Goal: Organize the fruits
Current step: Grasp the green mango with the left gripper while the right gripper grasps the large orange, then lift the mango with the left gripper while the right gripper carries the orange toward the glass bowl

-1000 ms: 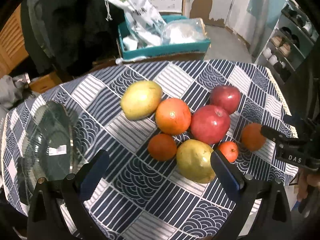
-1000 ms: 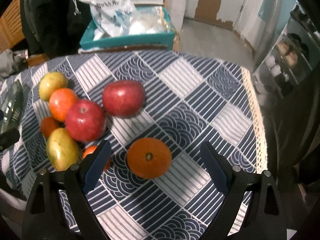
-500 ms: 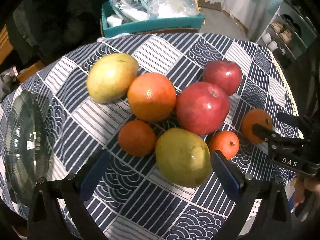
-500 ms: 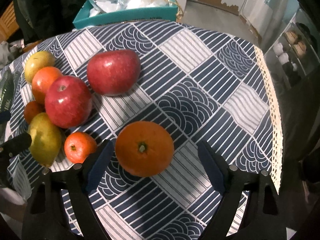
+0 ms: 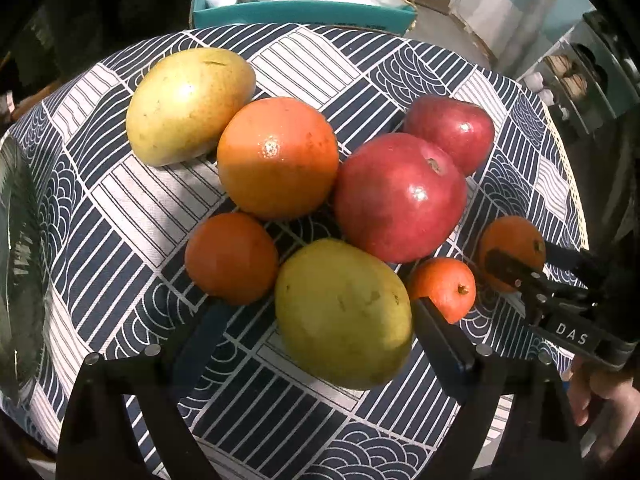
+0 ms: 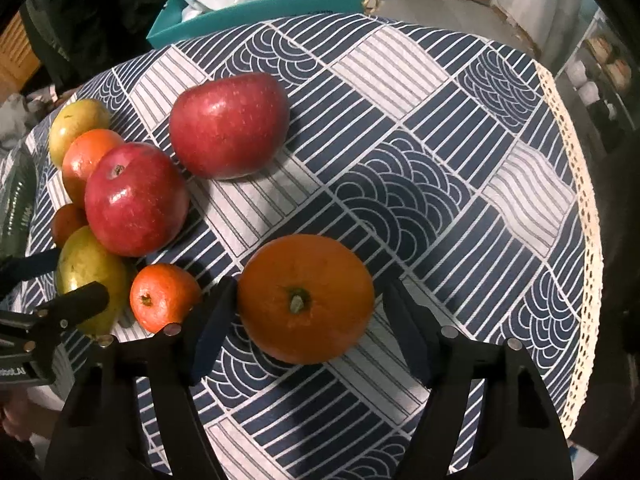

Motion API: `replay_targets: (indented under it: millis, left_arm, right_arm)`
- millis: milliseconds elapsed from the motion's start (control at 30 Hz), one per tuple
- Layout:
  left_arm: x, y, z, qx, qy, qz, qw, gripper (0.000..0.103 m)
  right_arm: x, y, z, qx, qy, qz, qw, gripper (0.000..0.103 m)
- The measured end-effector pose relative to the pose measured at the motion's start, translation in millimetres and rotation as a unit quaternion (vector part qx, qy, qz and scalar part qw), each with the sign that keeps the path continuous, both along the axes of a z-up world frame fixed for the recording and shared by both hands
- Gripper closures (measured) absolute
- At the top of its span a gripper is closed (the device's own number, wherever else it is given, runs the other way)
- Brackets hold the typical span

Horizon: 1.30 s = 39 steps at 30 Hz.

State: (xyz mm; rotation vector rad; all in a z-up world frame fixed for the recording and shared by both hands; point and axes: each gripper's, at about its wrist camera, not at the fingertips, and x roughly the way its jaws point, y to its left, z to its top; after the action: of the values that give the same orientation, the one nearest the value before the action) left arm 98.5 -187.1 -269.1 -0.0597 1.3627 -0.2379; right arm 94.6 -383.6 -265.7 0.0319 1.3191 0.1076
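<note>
Fruit lies on a blue-and-white patterned tablecloth (image 5: 304,56). My left gripper (image 5: 316,320) is open around a yellow-green mango (image 5: 344,314), its fingers on either side of it. Beyond are a small orange (image 5: 231,258), a large orange (image 5: 278,158), a second mango (image 5: 188,104), two red apples (image 5: 400,196) (image 5: 450,132) and a tiny tangerine (image 5: 444,286). My right gripper (image 6: 308,316) is open around an orange (image 6: 306,298), its left finger close to the peel. That gripper also shows in the left wrist view (image 5: 532,268).
A clear glass dish (image 5: 20,264) sits at the left table edge. A teal box (image 5: 304,12) of plastic bags stands behind the table. The lace-trimmed right table edge (image 6: 580,208) is near. Shelves stand at far right.
Both grippers moved forward and down. The mango now lies between the left fingers, and the orange between the right fingers. No fruit has moved.
</note>
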Motion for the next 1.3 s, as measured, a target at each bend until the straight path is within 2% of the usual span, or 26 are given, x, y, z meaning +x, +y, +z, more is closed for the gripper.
replay_targets:
  millis: [100,200,300,433,567,767,967,1300]
  left_arm:
    - [-2,-1,0,0.004,-0.002,-0.001,1.0,0.009]
    - [-6,-3,1,0.006,-0.007,-0.006,0.9999,0.014]
    - [-12,-8,2,-0.018,-0.007,-0.023,0.9996,0.034]
    - [-17,-17,4,0.001,-0.02,-0.051,0.9985,0.034]
    - [-20,-15,6,0.009,-0.023,-0.063,0.9977,0.035]
    - [-34,-7,12,0.033,-0.051,-0.079,0.9951,0.035]
    - [-37,13,32,0.034,-0.076,-0.063,0.9946,0.035]
    - [-40,30,76,0.043,-0.143,-0.054,0.9874,0.035]
  right_arm:
    - [2,2,-4,0.002,0.005,0.002,1.0,0.034]
    - [3,4,-4,-0.006,-0.001,0.004,1.0,0.034]
    - [5,8,-3,-0.016,-0.002,0.006,1.0,0.035]
    - [6,15,-4,-0.025,-0.003,0.01,1.0,0.036]
    - [2,24,-2,-0.032,-0.012,0.018,0.999,0.036]
    - [-11,29,11,-0.032,-0.032,0.025,0.999,0.036]
    - [-17,34,30,-0.033,-0.061,0.031,0.997,0.036]
    - [-23,40,77,-0.023,-0.132,0.032,0.99,0.037]
